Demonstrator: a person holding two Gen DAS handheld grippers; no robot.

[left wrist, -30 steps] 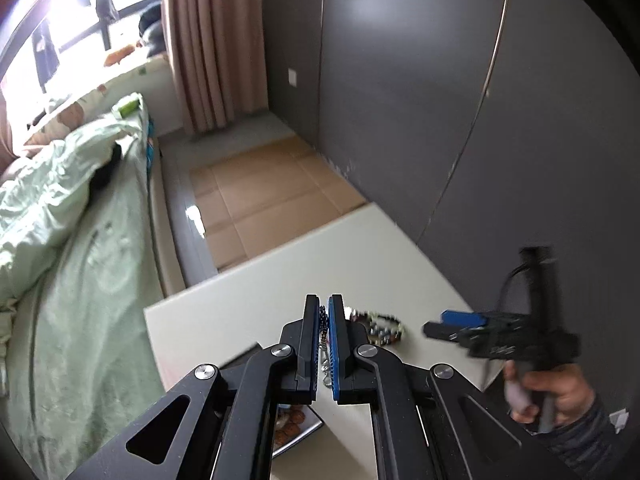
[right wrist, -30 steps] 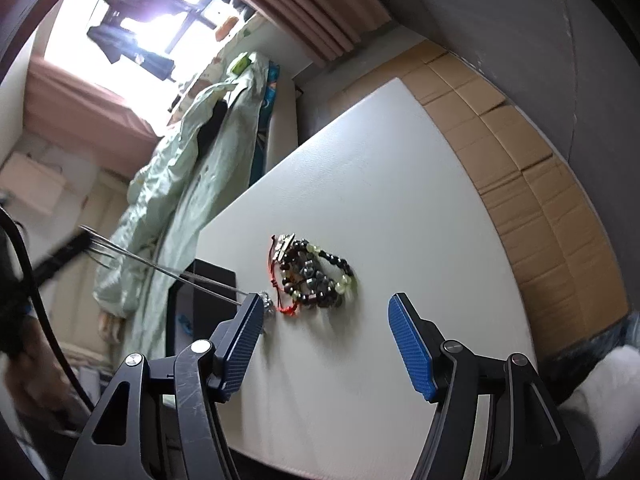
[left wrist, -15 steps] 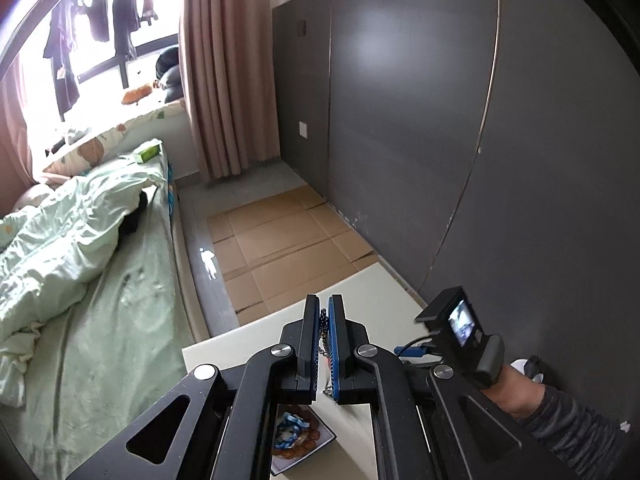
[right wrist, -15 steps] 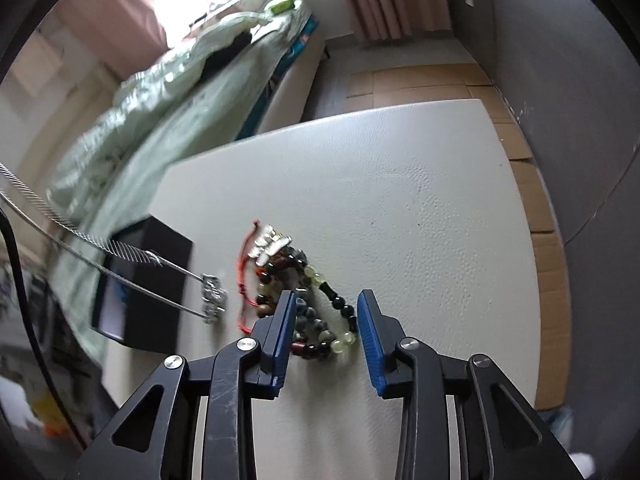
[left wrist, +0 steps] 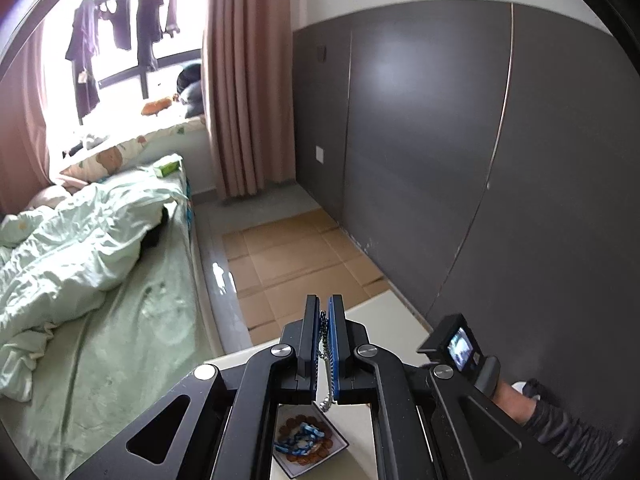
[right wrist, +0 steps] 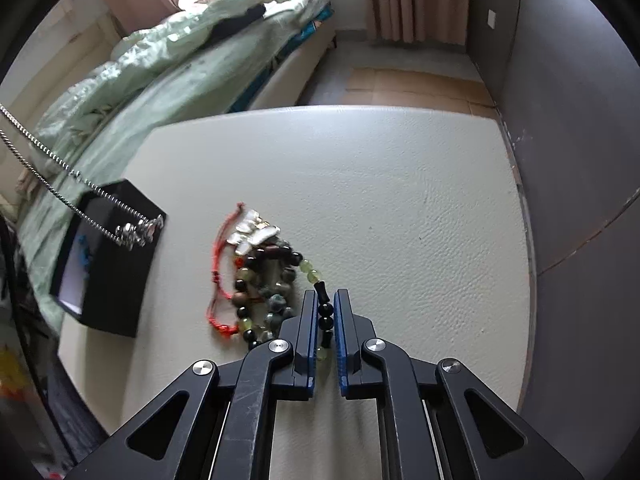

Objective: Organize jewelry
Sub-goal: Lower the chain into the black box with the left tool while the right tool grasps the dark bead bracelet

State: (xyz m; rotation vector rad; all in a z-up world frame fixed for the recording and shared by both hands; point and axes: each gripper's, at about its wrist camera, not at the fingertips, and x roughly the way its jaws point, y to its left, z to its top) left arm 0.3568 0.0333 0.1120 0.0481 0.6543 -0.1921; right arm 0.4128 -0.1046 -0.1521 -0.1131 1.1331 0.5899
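Currently the beaded bracelet point(right wrist: 325, 312), lying at the pile's 4 o'clock edge on the white table point(right wrist: 400, 200), is pinched by the right gripper point(right wrist: 327, 316), whose jaws have just been closing. Black box point(right wrist: 116, 264) lies toward 9 o'clock. Left gripper point(left wrist: 323, 336) pinches the silver chain point(left wrist: 325, 360).

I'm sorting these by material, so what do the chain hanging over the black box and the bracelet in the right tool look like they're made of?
Chain: silvery metal links, glinting, likely steel or silver. Bracelet: glossy black and translucent green beads, stone or glass, can't tell which.
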